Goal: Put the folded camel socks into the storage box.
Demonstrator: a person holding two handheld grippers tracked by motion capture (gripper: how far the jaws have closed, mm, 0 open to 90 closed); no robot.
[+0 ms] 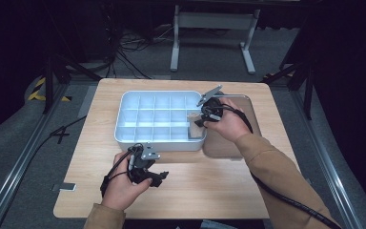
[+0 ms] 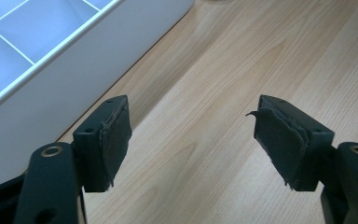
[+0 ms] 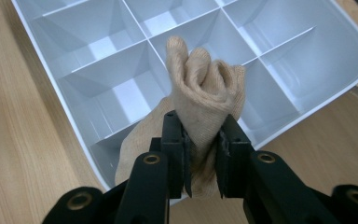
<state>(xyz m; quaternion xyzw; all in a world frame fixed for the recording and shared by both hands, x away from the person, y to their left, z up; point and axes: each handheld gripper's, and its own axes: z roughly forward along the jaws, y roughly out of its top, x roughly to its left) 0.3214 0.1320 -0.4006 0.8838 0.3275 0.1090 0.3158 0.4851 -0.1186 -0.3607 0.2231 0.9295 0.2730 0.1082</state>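
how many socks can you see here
1: a beige sock bunched in the right hand-held gripper, over the divided tray's near right corner. Others may be hidden behind it.

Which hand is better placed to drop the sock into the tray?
Right: the right gripper already pinches the beige rolled sock above the white compartment tray; the left gripper is open over bare table.

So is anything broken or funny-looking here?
Yes: the black pads on the left tongs look worn, with torn, peeling edges and a curled-up corner. The right tongs squeeze a bunched-up beige cloth over the white divided tray, which is otherwise bare. Nothing is spilled.
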